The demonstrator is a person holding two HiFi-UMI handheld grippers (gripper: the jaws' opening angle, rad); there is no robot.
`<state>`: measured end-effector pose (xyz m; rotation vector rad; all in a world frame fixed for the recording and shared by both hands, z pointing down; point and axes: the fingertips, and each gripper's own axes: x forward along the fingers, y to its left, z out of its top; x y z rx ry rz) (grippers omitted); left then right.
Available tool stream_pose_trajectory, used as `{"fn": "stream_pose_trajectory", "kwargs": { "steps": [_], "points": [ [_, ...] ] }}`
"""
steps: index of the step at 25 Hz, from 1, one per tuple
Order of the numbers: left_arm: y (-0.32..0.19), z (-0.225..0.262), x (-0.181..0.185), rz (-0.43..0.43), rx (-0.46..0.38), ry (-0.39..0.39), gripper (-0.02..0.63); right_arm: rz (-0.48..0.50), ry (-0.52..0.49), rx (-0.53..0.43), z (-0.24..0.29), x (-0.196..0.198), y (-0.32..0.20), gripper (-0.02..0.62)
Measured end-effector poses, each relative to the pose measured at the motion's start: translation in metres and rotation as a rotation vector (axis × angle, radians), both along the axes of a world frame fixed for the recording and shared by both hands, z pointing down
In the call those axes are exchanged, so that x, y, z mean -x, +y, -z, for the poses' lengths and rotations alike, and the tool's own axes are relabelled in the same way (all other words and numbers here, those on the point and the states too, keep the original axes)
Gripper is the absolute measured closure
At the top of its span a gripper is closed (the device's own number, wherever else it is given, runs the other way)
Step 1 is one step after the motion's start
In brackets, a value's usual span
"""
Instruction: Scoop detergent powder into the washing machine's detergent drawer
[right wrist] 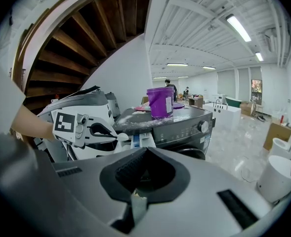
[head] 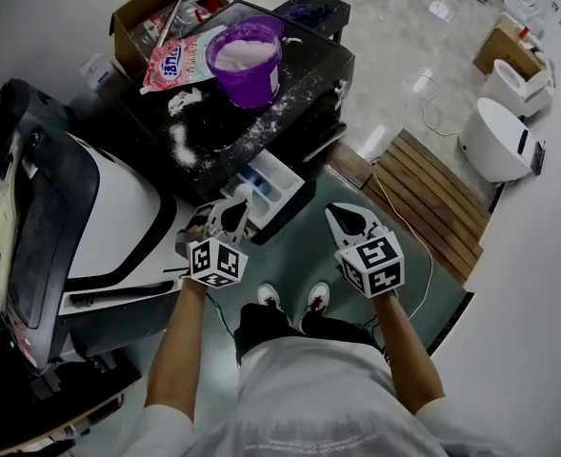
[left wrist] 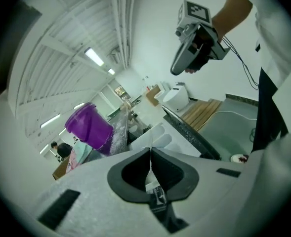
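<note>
Washing machine (head: 309, 65): dark top dusted with spilt powder (head: 180, 146). Purple bucket (head: 249, 60) of detergent stands on it, well apart from both grippers. Detergent drawer (head: 272, 190) is pulled open. Left gripper (head: 234, 209) is clenched on 1 white scoop (right wrist: 119, 137), bowl at the drawer. Right gripper (head: 344, 217) is closed on nothing, idle nearby. Step: likely delivery. Next: tip the scoop squarely over 1 compartment.

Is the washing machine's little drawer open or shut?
Open. The detergent drawer sticks out from the washing machine, its compartments showing.
</note>
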<state>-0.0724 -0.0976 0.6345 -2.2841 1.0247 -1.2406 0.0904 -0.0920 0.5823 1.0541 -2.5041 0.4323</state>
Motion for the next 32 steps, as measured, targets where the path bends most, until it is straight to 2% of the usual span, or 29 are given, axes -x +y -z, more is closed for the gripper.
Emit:
{"fn": "stream_pose_trajectory", "kwargs": {
  "steps": [5, 12, 20, 23, 26, 32],
  "points": [
    [0.001, -0.015, 0.015, 0.082, 0.131, 0.119, 0.591, -0.001, 0.004, 0.009, -0.002, 0.006, 0.001, 0.589],
    [-0.006, 0.003, 0.023, 0.141, 0.140, 0.288, 0.591, -0.018, 0.005, 0.001, 0.007, 0.015, -0.002, 0.589],
    [-0.012, 0.058, 0.032, 0.218, 0.167, 0.681, 0.591, -0.045, 0.006, -0.052, 0.051, 0.022, -0.019, 0.589],
    [-0.017, 0.084, 0.039, 0.236, 0.150, 0.781, 0.591, -0.060, -0.001, -0.099, 0.077, 0.020, -0.032, 0.589],
    [-0.023, 0.113, 0.043, 0.226, 0.116, 0.819, 0.591, -0.078, -0.009, -0.149, 0.103, 0.016, -0.045, 0.589],
    [-0.035, 0.178, 0.049, 0.200, 0.019, 0.838, 0.591, -0.066, -0.003, -0.260, 0.157, 0.022, -0.067, 0.589]
  ]
}}
